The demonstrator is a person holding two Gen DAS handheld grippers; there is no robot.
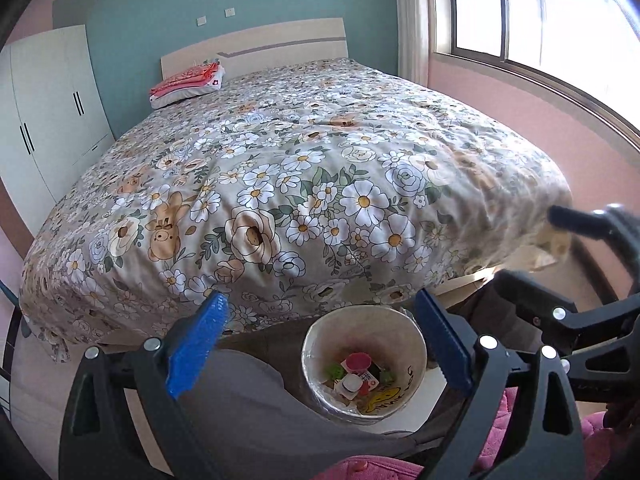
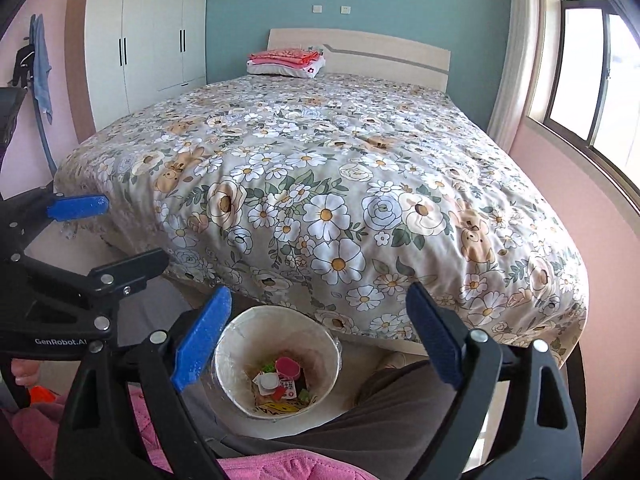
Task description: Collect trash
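We held the left claw (image 1: 320,344) released, its blue pads wide apart with nothing between them, and the right claw (image 2: 320,334) likewise released and empty. Below both, on the floor at the foot of the bed (image 2: 320,184), stood the white trash bin (image 2: 236,364), upright, with the trash (image 2: 280,380) lying in its bottom: a red lid, a white cap and small wrappers. Beyond, a floral quilt covered the bed, and folded red cloths (image 2: 286,56) lay on a pillow by the headboard.
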